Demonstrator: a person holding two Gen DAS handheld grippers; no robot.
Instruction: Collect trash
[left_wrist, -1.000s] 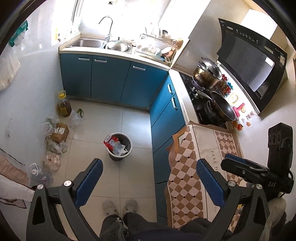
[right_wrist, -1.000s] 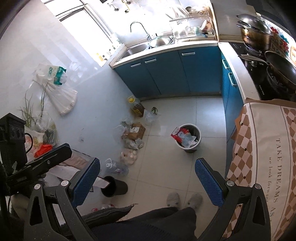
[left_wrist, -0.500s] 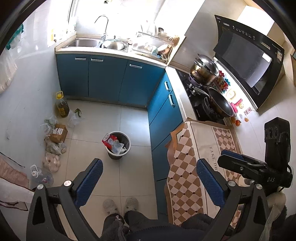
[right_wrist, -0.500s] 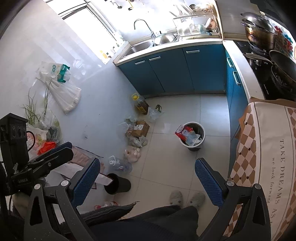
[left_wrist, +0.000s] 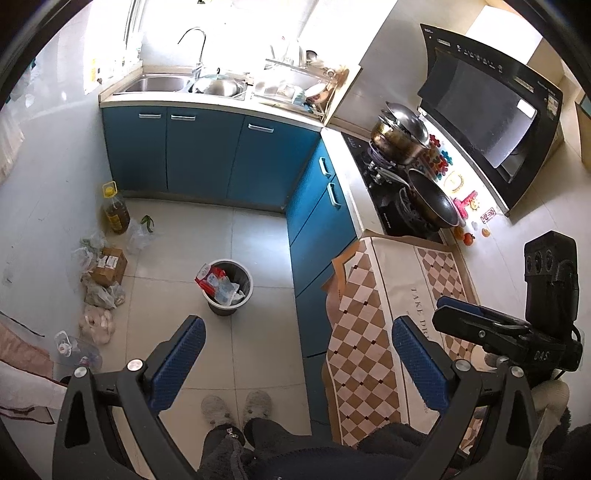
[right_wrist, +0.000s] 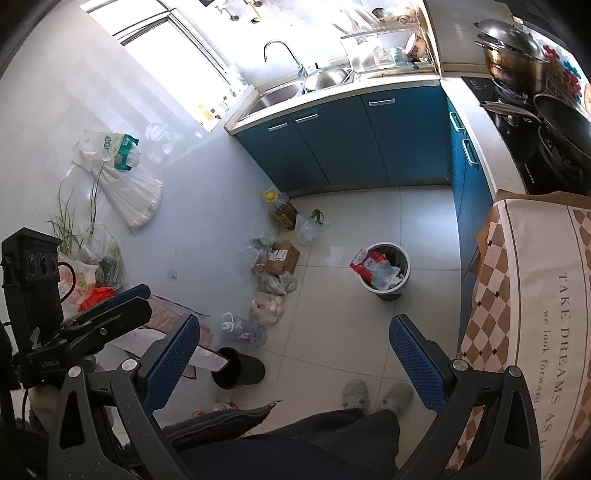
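Note:
A grey trash bin (left_wrist: 242, 280) (right_wrist: 400, 258) stands on the tiled floor, filled with a red wrapper (left_wrist: 209, 274) (right_wrist: 364, 263) and clear plastic. Along the left wall lies a heap of trash: a cardboard box (left_wrist: 110, 260) (right_wrist: 282, 254), crumpled plastic bags (left_wrist: 101, 293) (right_wrist: 275, 284), a pink-white bag (left_wrist: 96, 323) (right_wrist: 267, 306) and a clear plastic bottle (left_wrist: 75, 350) (right_wrist: 243, 330). My left gripper (left_wrist: 295, 354) is open and empty, high above the floor. My right gripper (right_wrist: 295, 352) is open and empty too, held high.
Blue cabinets (left_wrist: 207, 155) with a sink run along the far wall, and a stove with pots (left_wrist: 399, 136) is on the right. An oil jug (left_wrist: 115, 208) stands by the wall. A checkered cloth (left_wrist: 369, 314) covers the near counter. A black cylinder (right_wrist: 238, 367) lies on the floor. The person's slippers (left_wrist: 236, 406) show below.
Both grippers have risen and tilted a little, so the bin and the trash heap sit slightly farther down in view. Both stay open and empty.

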